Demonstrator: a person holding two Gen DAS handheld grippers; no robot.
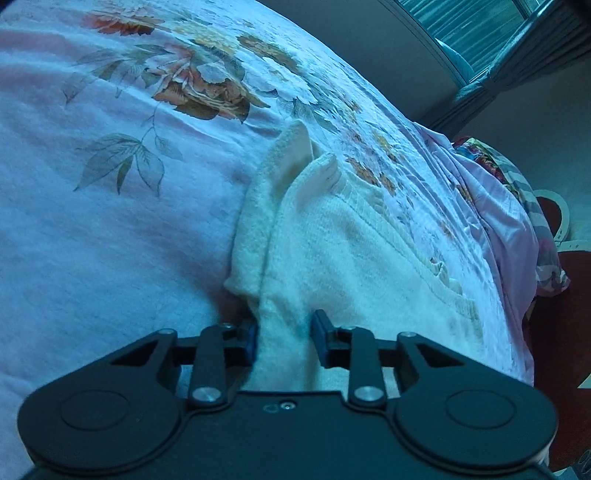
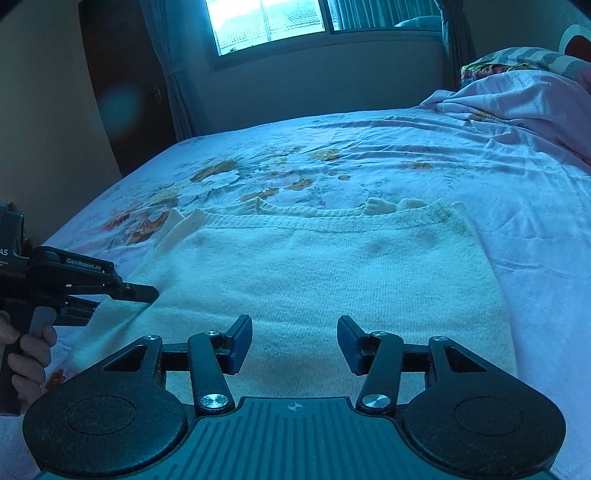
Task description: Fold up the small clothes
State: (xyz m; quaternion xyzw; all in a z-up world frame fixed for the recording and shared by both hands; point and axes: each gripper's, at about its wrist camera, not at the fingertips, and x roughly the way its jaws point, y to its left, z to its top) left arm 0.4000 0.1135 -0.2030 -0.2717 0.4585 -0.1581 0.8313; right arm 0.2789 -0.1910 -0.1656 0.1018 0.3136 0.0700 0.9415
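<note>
A small cream knitted sweater (image 2: 314, 266) lies flat on the floral bedsheet (image 2: 406, 147), its ribbed edge toward the far side. In the left wrist view the sweater (image 1: 351, 251) has a raised fold running into my left gripper (image 1: 283, 338), whose blue pads press on that fold at the sweater's left edge. The left gripper also shows in the right wrist view (image 2: 147, 293), at the sweater's left side. My right gripper (image 2: 294, 343) is open and empty, low over the sweater's near edge.
A bunched pink blanket (image 2: 524, 99) and a patterned pillow (image 2: 517, 61) lie at the right end of the bed. A window (image 2: 317, 18) with curtains and a dark door (image 2: 122, 92) stand beyond the bed. The bed edge (image 1: 517, 332) drops off at right.
</note>
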